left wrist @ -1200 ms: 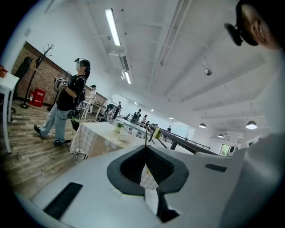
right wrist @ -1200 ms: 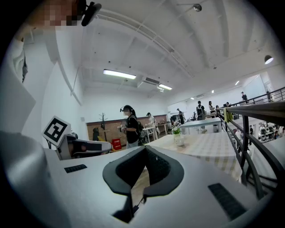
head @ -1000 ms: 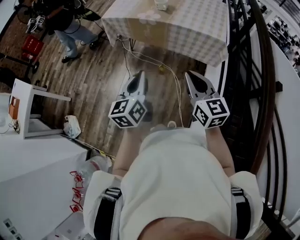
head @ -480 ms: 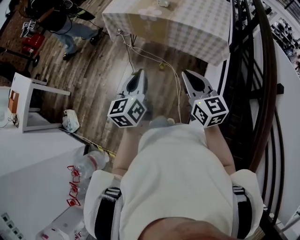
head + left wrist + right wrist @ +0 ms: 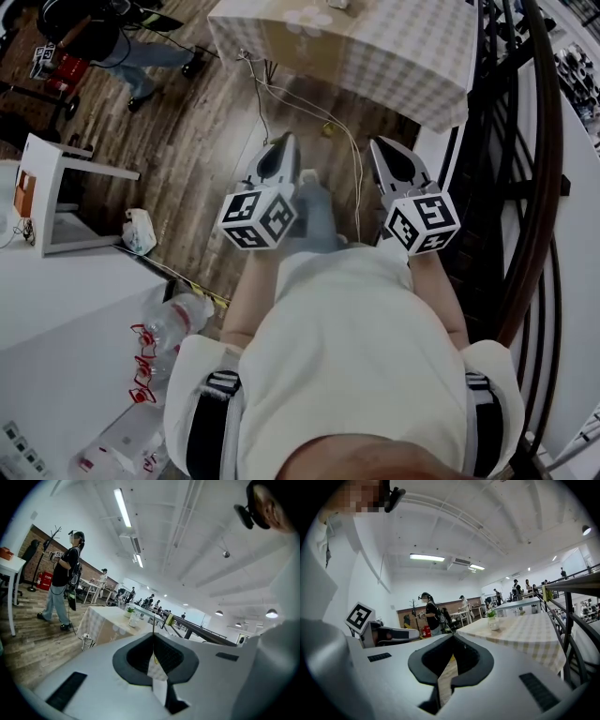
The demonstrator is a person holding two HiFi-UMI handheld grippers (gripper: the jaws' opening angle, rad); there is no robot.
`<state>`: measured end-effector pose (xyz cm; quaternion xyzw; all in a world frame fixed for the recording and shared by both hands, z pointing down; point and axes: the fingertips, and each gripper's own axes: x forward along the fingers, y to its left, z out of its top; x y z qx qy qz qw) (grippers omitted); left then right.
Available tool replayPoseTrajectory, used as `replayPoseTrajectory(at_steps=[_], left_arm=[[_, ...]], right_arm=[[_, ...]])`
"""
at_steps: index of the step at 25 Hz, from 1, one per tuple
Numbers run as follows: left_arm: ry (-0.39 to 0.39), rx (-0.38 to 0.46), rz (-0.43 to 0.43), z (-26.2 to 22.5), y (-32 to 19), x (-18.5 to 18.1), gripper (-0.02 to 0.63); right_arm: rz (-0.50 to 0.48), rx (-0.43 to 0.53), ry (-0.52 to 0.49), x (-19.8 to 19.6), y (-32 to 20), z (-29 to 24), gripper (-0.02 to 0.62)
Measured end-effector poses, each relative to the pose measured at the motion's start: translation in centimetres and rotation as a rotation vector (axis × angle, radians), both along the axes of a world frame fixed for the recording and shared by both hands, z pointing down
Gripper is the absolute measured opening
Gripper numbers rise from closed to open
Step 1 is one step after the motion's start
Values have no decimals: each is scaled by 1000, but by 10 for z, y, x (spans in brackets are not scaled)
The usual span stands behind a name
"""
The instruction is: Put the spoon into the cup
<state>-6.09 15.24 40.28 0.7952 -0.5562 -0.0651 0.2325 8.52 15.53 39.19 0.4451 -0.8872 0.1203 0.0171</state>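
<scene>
Head view, from the left: a smooth white bench [image 5: 56, 300] fills the corner, and a clear, ribbed plastic bottle [image 5: 180, 323] lies by its edge. Past it a boxy white stool [image 5: 56, 187] and a crumpled white bag [image 5: 139, 232] sit on the floor [image 5: 202, 131] of dark wood planks. Over those planks the left hand-held gripper [image 5: 289, 139], a pale grey shell tapering to a point, is held level with the right hand-held gripper [image 5: 377, 144], the two side by side and apart. In the left gripper view its dark pads curve round a hollow and meet at the tips, with nothing between them. The right gripper view shows the same: tips together, empty. Ahead stands a bench under a checked cloth [image 5: 394, 56], and in the right gripper view a small white pot [image 5: 492, 621] with a green sprig stands on it. I cannot pick out the spoon or the cup in any view. A dark, curved metal railing [image 5: 536, 169] runs along the right.
</scene>
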Motion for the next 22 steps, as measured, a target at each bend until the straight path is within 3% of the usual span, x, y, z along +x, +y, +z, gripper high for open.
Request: replayPoseTrajectory(at_steps=[22], left_arm=[[41, -3, 68, -5, -175, -42, 5]], right_arm=[[62, 18, 40, -41, -163, -14, 0]])
